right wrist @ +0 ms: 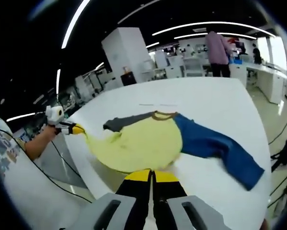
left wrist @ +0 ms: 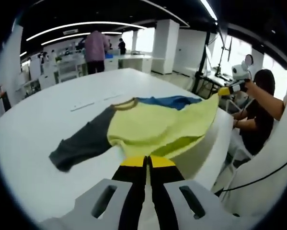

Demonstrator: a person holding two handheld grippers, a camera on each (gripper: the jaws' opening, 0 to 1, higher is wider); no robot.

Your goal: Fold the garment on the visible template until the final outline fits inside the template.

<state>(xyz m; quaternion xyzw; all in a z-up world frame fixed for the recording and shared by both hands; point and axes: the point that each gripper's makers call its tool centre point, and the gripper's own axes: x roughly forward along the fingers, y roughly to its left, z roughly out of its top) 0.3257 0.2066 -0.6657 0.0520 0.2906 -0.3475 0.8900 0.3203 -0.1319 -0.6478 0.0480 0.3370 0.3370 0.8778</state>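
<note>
Item: one shirt (left wrist: 157, 127), yellow body, brown collar, one grey sleeve (left wrist: 81, 143) and one blue sleeve (right wrist: 215, 143), lying spread on my white table (left wrist: 47, 115). Position: chest flat on the tabletop, collar pointing away from me, hem along the near table edge, where I have it lifted at both corners. Left gripper (left wrist: 146, 162): my yellow-tipped black jaws are pressed together on the yellow hem, the cloth rising straight out of the tips in the left gripper view. Right gripper (right wrist: 152, 175): jaws likewise closed on the hem at the other corner, cloth meeting the tips in the right gripper view. Each gripper also appears in the other's view, off the table edge with a stretched corner of yellow cloth pulled up to it, my forearm behind it. Sleeves: the grey one lies angled outward on the table, bent at the cuff; the blue one runs outward on the opposite side, its cuff near the far table edge. Markings: faint thin lines (left wrist: 83, 106) on the table beyond the collar; I cannot tell what they outline. Surroundings: a person in a pink top (right wrist: 217, 48) standing well back among white benches, white pillars (left wrist: 165, 45), curved ceiling light strips (left wrist: 86, 26).
</note>
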